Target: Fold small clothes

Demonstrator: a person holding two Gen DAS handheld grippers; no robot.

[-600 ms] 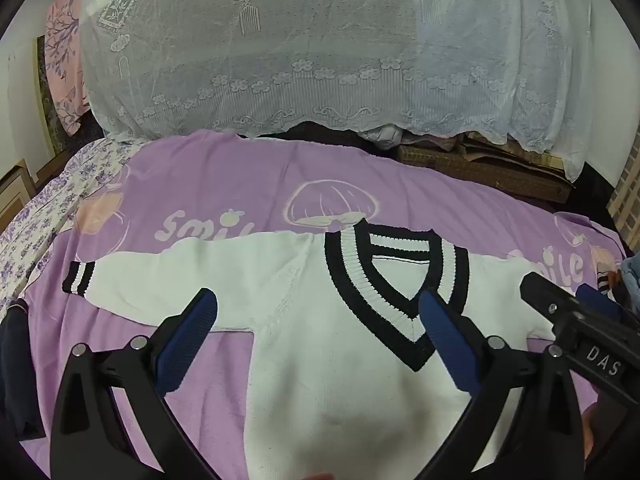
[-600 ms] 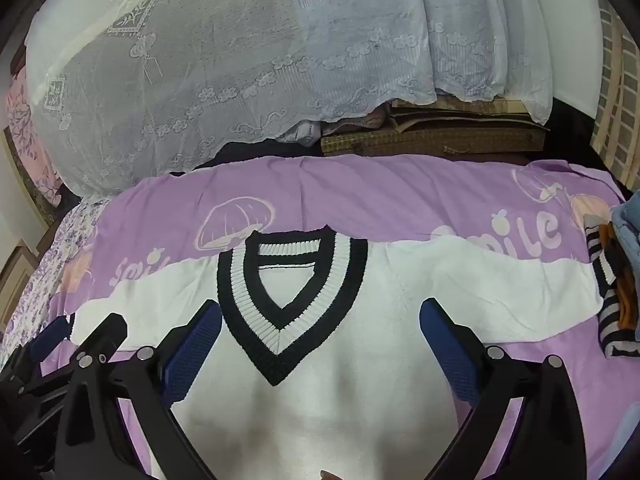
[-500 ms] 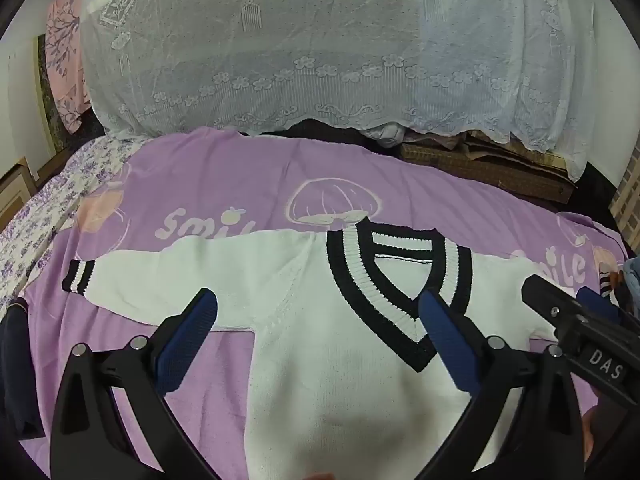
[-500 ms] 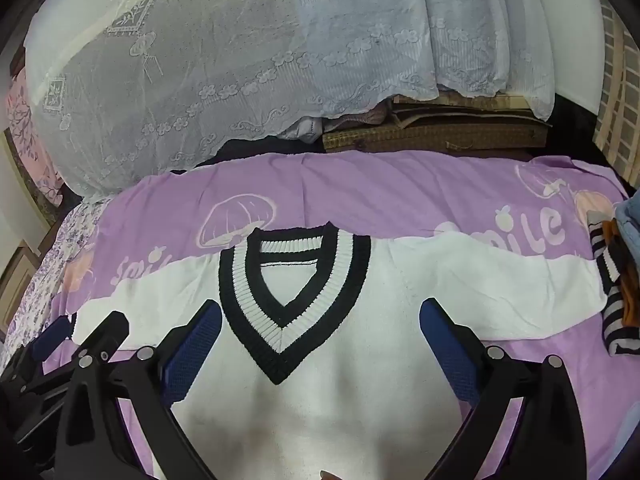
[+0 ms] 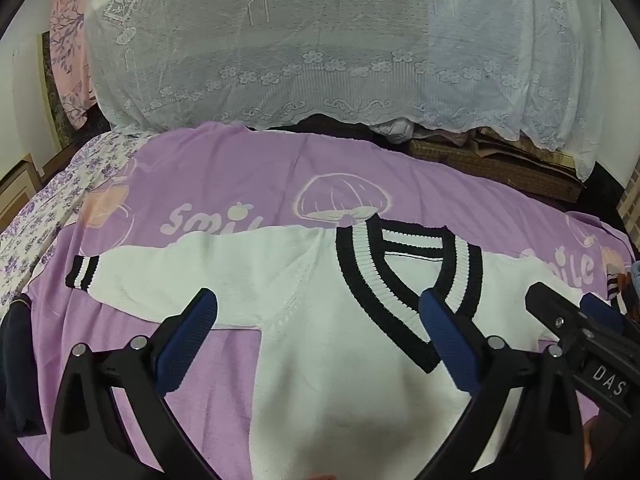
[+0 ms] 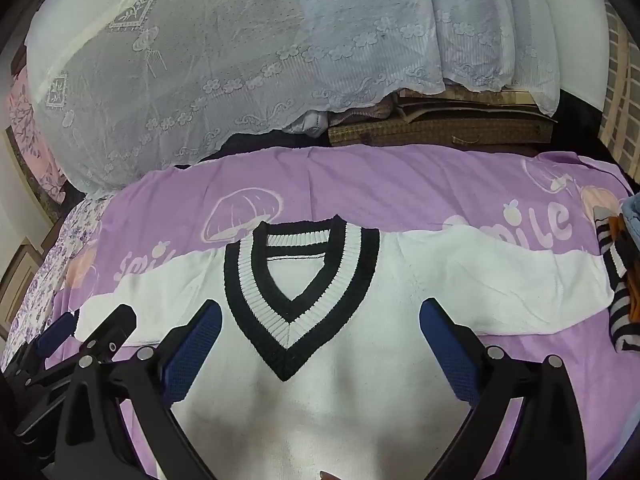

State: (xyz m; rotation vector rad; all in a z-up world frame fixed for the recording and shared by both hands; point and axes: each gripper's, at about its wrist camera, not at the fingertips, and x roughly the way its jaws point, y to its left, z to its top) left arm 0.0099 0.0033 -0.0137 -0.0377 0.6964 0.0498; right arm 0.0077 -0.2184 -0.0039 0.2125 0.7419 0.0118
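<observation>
sweater (image 5: 320,312), white knit with a black-and-white striped v-neck collar (image 6: 300,292), lies flat and face up on a purple blanket (image 5: 248,176), both sleeves spread out sideways. its left-view sleeve ends in a striped cuff (image 5: 82,276) near the blanket's edge. the left gripper (image 5: 316,340) hovers above the sweater's chest with its blue-padded fingers (image 5: 188,340) spread wide, grasping nothing. the right gripper (image 6: 320,344) hangs over the collar's point, jaws likewise spread apart and empty. each gripper shows at the edge of the other's view. a striped garment (image 6: 616,280) lies bunched at the end of the far sleeve. the blanket carries a mushroom print (image 5: 340,200) and the word "smile". behind it a white lace cover (image 5: 320,40) drapes over a bulky pile, with a floral sheet (image 5: 44,208) at the side.
</observation>
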